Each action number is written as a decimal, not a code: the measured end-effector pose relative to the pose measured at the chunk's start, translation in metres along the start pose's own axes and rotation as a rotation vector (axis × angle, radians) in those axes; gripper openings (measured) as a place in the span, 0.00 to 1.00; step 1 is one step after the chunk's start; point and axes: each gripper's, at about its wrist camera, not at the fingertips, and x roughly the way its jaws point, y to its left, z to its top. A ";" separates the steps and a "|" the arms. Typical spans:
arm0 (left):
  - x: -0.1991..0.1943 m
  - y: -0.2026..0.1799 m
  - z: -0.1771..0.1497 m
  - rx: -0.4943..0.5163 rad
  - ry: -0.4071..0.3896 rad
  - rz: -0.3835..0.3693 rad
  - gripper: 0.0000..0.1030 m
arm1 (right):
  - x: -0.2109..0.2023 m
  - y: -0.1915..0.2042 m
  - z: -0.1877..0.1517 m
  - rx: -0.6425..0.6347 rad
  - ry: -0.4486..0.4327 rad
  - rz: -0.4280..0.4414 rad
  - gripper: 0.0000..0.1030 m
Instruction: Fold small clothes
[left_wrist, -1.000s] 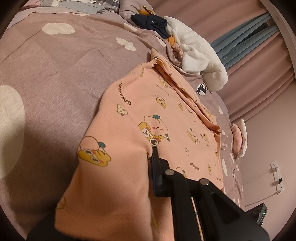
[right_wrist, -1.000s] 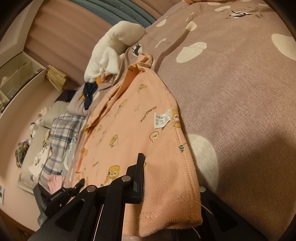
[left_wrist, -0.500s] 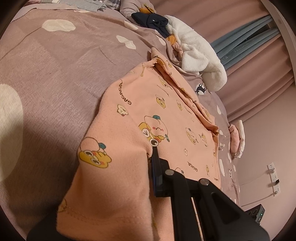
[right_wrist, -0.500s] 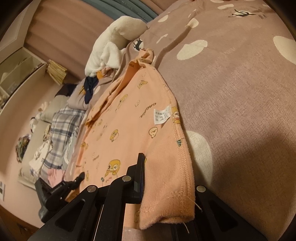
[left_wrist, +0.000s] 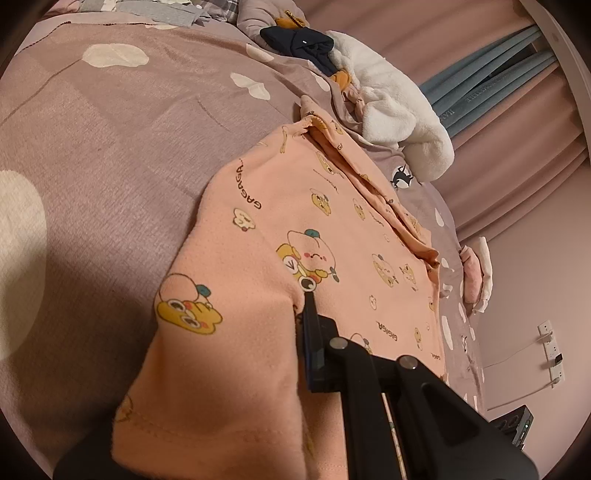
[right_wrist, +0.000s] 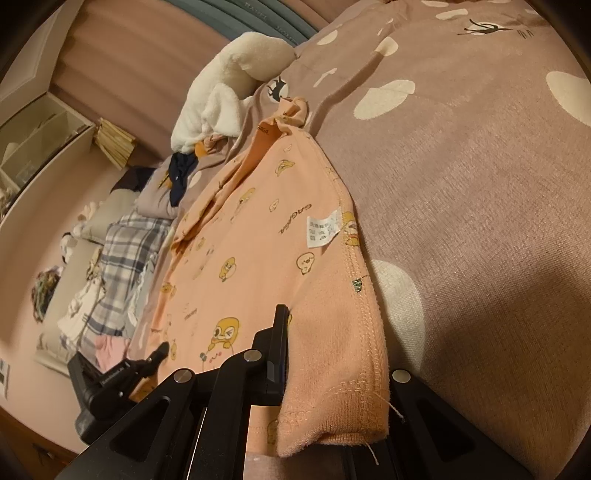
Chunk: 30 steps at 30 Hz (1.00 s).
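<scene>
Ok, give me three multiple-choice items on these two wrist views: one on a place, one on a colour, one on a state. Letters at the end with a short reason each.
1. Where does the white care label sit on the peach garment?
A. Near the edge that borders bare bedspread
B. On the collar at the far end
C. Under the plaid cloth

2. What colour is the fluffy item lying beyond the garment?
A. Navy
B. White
C. Peach

3. What is the state of the right gripper?
A. Open and clear of the cloth
B. Shut on the bedspread
C. Shut on the garment's hemmed corner

Answers: 1 A, the label lies by the stitched side seam next to the bedspread. 2 B, the right wrist view shows it cream white. 3 C, the hem drapes over the jaws, with one finger against the fabric.
</scene>
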 end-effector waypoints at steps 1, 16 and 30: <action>0.000 0.000 0.000 -0.001 0.000 0.000 0.08 | 0.000 0.000 0.000 0.000 0.000 0.000 0.00; 0.001 -0.010 0.013 0.021 0.043 -0.021 0.06 | -0.004 0.010 0.009 -0.055 -0.008 -0.008 0.00; 0.027 -0.044 0.098 0.064 0.048 -0.137 0.05 | 0.016 0.047 0.094 -0.149 -0.040 0.137 0.00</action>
